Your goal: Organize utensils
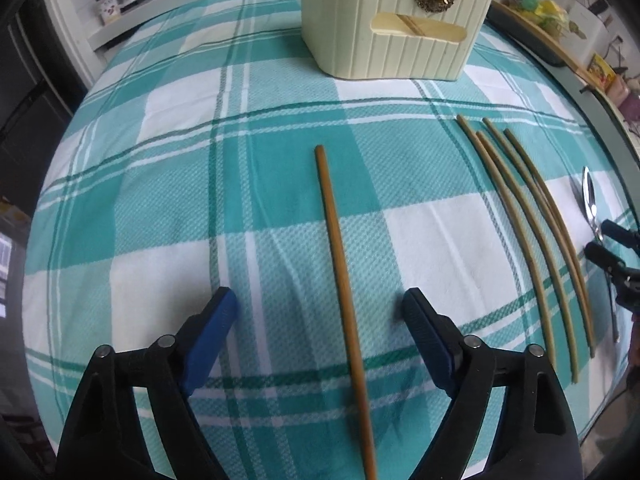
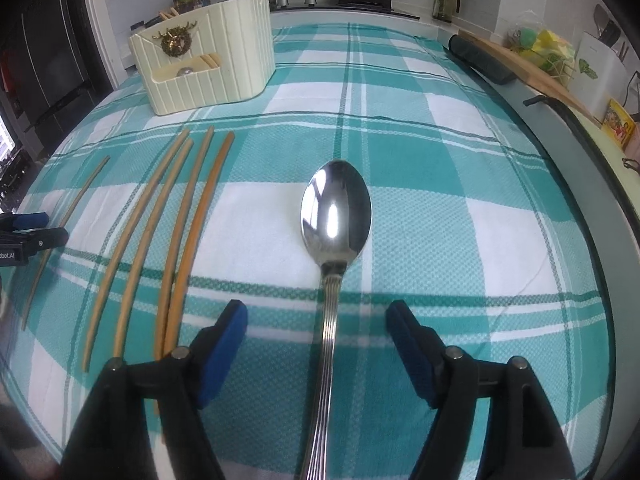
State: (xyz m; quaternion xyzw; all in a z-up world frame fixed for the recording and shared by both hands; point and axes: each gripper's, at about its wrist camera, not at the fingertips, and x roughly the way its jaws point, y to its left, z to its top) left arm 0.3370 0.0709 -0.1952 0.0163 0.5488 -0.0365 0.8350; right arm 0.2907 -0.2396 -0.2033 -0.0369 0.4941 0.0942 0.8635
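Straddling a lone chopstick [image 1: 340,264] and spoon [image 2: 334,280], both grippers [image 1: 318,304] [image 2: 316,312] gape wide for pickup toward the twelve-o'clock holder [image 2: 208,60].

We see the right gripper [image 2: 316,316] spread wide over the spoon [image 2: 335,216], its handle running between the blue fingers [image 2: 224,344], untouched. Left of the spoon lie four chopsticks [image 2: 176,232], a fifth [image 2: 68,228] further left. Beyond them stands the cream holder [image 2: 224,68].
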